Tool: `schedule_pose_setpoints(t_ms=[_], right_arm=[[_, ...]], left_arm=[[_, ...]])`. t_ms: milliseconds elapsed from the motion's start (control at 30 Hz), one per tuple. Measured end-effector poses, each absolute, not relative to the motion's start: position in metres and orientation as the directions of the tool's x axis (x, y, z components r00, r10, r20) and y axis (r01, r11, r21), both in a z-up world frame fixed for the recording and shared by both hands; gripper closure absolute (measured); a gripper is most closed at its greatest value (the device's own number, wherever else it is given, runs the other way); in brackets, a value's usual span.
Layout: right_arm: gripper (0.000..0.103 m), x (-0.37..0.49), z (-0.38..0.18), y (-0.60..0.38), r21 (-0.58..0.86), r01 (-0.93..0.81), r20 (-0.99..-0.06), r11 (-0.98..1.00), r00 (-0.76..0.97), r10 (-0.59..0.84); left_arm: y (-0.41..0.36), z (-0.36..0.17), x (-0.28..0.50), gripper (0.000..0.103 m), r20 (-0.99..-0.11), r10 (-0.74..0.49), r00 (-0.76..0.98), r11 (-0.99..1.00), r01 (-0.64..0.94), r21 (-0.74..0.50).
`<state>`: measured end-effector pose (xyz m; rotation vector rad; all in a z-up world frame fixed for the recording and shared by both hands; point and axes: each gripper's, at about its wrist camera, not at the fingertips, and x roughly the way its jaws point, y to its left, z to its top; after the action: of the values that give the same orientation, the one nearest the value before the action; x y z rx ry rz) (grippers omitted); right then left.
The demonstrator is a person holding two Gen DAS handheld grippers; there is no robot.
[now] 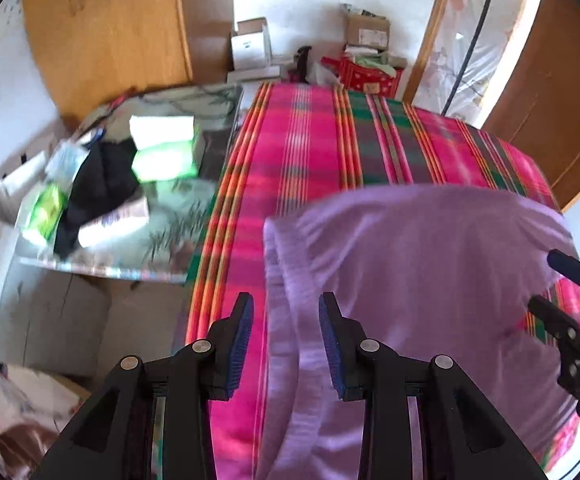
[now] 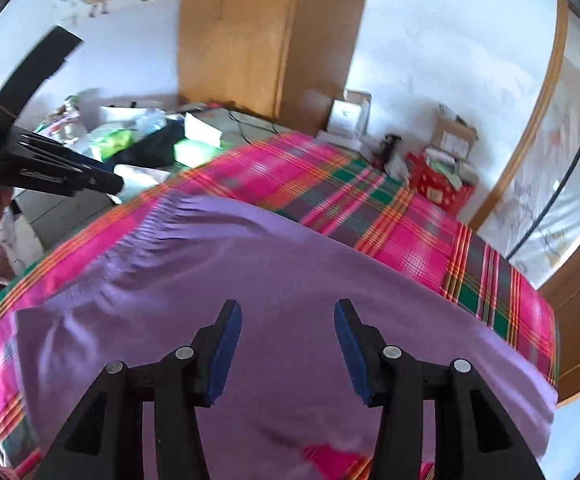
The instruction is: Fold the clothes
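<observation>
I see the purple garment spread on the plaid bed. My left gripper hangs w/ jaws apart over its ribbed hem; right gripper also apart above its middle. Only left view shows the cluttered counter clearly.

We are counting: one purple garment, one plaid bed, two tongs, one cluttered table.

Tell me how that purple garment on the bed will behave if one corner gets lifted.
The purple garment will probably droop, since it shows soft wrinkles and a rolled edge. It looks thin, so likely light. It may drag across the plaid bedcover rather than lift flat.
</observation>
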<state>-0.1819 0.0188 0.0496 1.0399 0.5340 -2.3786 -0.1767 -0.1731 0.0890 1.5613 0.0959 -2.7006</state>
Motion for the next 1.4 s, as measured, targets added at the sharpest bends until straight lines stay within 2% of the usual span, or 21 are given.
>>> schedule_pose_setpoints(t_ms=[133, 267, 500, 633, 700, 833, 1400], right_arm=[[0.055, -0.218, 0.030, 0.028, -0.186, 0.559, -0.774, -0.808, -0.590, -0.231], [0.055, -0.260, 0.016, 0.034, -0.129, 0.524, -0.796, -0.842, -0.561, -0.227], [0.055, -0.306, 0.001, 0.040, 0.029, 0.531, -0.810, -0.847, -0.484, -0.331], [0.055, -0.320, -0.009, 0.031, 0.049, 0.566, -0.823, -0.823, -0.443, -0.354], [0.055, -0.326, -0.013, 0.026, 0.047, 0.574, -0.828, -0.818, -0.435, -0.353], [0.055, -0.335, -0.022, 0.017, 0.009, 0.607, -0.848, -0.795, -0.417, -0.328], [0.052, -0.349, -0.033, 0.020, 0.013, 0.635, -0.844, -0.773, -0.408, -0.349]], left_arm=[[-0.158, 0.078, -0.211, 0.068, -0.861, -0.003, -0.508, -1.000, -0.018, 0.014], [-0.148, 0.058, -0.238, 0.068, -0.859, -0.001, -0.513, -0.995, -0.088, 0.054], [-0.152, 0.041, -0.265, 0.068, -0.859, 0.075, -0.507, -0.990, -0.143, -0.002], [-0.154, 0.032, -0.280, 0.068, -0.857, 0.116, -0.501, -0.984, -0.177, -0.029], [-0.152, 0.028, -0.284, 0.068, -0.857, 0.122, -0.501, -0.977, -0.210, -0.016], [-0.144, 0.015, -0.293, 0.068, -0.867, 0.064, -0.494, -0.957, -0.276, 0.087], [-0.148, 0.004, -0.293, 0.067, -0.865, 0.115, -0.488, -0.946, -0.318, 0.053]])
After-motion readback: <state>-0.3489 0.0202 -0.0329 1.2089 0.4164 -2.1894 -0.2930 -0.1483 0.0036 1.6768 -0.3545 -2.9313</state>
